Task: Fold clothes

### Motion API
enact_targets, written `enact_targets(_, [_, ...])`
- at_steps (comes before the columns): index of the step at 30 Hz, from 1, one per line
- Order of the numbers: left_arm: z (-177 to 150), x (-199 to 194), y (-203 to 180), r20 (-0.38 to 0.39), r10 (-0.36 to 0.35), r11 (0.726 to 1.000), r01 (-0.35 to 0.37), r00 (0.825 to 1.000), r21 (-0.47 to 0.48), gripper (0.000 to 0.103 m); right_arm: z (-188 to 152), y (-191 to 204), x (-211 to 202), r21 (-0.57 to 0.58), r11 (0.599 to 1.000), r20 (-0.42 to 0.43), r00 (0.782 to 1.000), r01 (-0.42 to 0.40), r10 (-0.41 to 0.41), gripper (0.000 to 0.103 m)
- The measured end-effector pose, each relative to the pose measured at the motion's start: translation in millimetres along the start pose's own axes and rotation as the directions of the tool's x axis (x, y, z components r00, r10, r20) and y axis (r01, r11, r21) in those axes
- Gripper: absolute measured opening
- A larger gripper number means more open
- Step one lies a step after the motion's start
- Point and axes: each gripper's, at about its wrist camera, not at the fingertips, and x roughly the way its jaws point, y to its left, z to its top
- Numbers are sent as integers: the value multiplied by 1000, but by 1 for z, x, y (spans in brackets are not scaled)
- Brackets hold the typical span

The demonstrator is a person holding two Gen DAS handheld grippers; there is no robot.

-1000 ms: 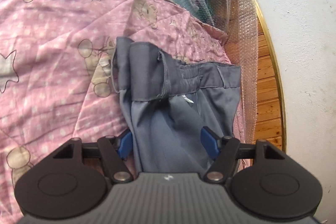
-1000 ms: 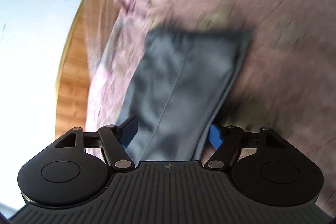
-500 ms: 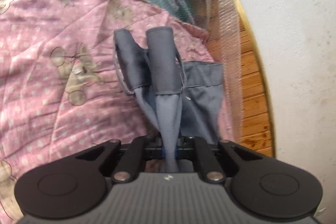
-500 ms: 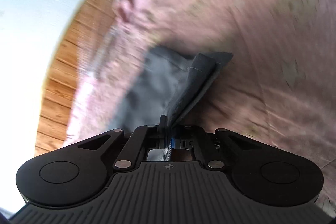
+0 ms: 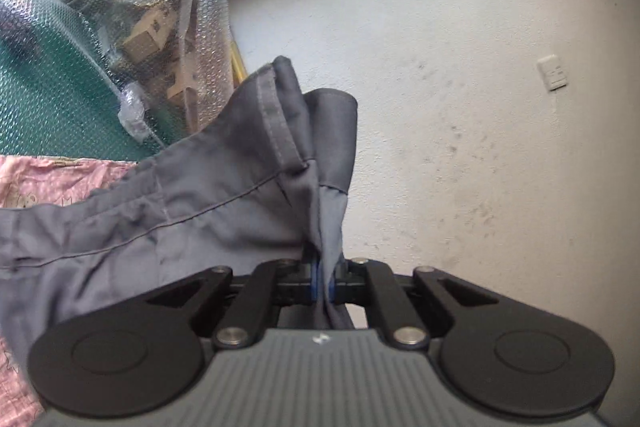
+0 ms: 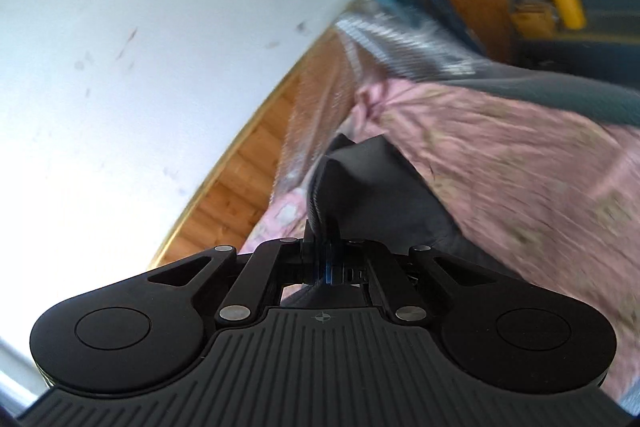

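Observation:
A pair of grey trousers [image 5: 192, 203] hangs lifted above the pink bear-print sheet [image 5: 52, 183]. My left gripper [image 5: 323, 281] is shut on the waistband end, and the cloth stands up from its blue pads and drapes off to the left. In the right wrist view the same grey trousers [image 6: 376, 187] rise as a dark fold from my right gripper [image 6: 326, 269], which is shut on them. Below that fold lies the pink sheet [image 6: 500, 155]. How the rest of the garment hangs is hidden.
A white wall [image 5: 480, 107] with a socket plate [image 5: 553, 71] fills the right of the left wrist view. Bubble wrap [image 5: 140, 19] and a green mat [image 5: 48, 99] lie beyond the sheet. A wooden floor strip [image 6: 256, 163] runs along the white wall [image 6: 120, 47].
Both grippers went from open around the flat trousers to shut on them, then rose, lifting the cloth off the sheet. The views now tilt toward the wall.

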Motion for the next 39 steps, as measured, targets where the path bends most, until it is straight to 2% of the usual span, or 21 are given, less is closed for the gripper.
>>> enact_targets(2, [4,66,-7,-42,140,990,-140,989,5,5,14,17,42,-37,999,-79,997,23,-26,0])
enact_targets(4, [0,140,1,-78,294,956,-292,953,41,5,21,26,106,-70,995,-160,983,75,-85,0])
enact_targets(5, [-6,184,14,-107,379,925,-375,919,62,6,20,24,144,-72,992,-197,973,108,-121,0])
enact_targets(7, [-25,269,52,-170,543,839,-522,822,155,9,14,11,225,-54,981,-268,944,185,-193,7])
enact_targets(8, [-35,305,74,-203,609,792,-574,767,205,11,11,4,266,-47,974,-303,925,224,-227,17])
enact_targets(10, [-52,333,102,-204,694,720,-654,690,233,10,5,-11,339,-34,953,-361,886,301,-293,42])
enact_targets(11, [-57,336,107,-193,685,728,-651,702,215,10,3,-20,360,-36,942,-362,874,333,-323,41])
enact_targets(12, [-60,333,108,-180,636,771,-611,750,180,10,5,-24,364,-44,940,-338,880,340,-334,41])
enact_targets(13, [-63,330,103,-163,608,792,-579,777,194,12,9,-26,360,-49,942,-299,895,331,-330,41])
enact_targets(16, [-74,313,81,-126,560,801,-496,819,337,15,17,-24,325,-126,942,-159,931,312,-330,43])
enact_targets(19, [-84,295,75,-166,496,806,-380,852,454,19,-4,-13,278,-292,935,-135,959,200,-248,43])
enact_targets(21, [-95,290,86,-195,531,760,-363,824,539,21,-33,-11,265,-418,903,-246,946,93,-211,43])
enact_targets(24, [-95,297,125,-139,708,615,-507,693,604,19,-73,-38,266,-590,796,-300,878,136,-373,38])
enact_targets(25, [-89,298,142,-144,754,589,-564,640,579,20,-73,-51,263,-588,790,-280,872,174,-401,26])
enact_targets(26, [-81,295,155,-128,773,576,-602,622,553,12,-66,-62,257,-546,815,-267,883,192,-386,23])
enact_targets(27, [-73,291,160,-104,778,566,-621,620,542,6,-59,-73,251,-503,839,-253,893,207,-372,6])
enact_targets(29, [-60,285,162,-78,799,538,-650,597,537,4,-42,-76,244,-442,870,-256,899,218,-356,17])
enact_targets(31, [-54,276,157,-70,805,533,-666,589,522,10,-27,-65,246,-474,870,-262,921,138,-289,61])
enact_targets(32, [-53,272,153,-67,805,530,-663,590,528,14,-23,-59,254,-505,857,-272,923,103,-272,66])
enact_targets(35, [-59,261,146,-69,805,510,-627,590,589,25,-16,-46,293,-592,805,-322,909,26,-266,66])
enact_targets(39, [-76,246,143,-67,842,428,-588,535,686,25,-10,-46,338,-643,766,-344,898,-13,-274,66])
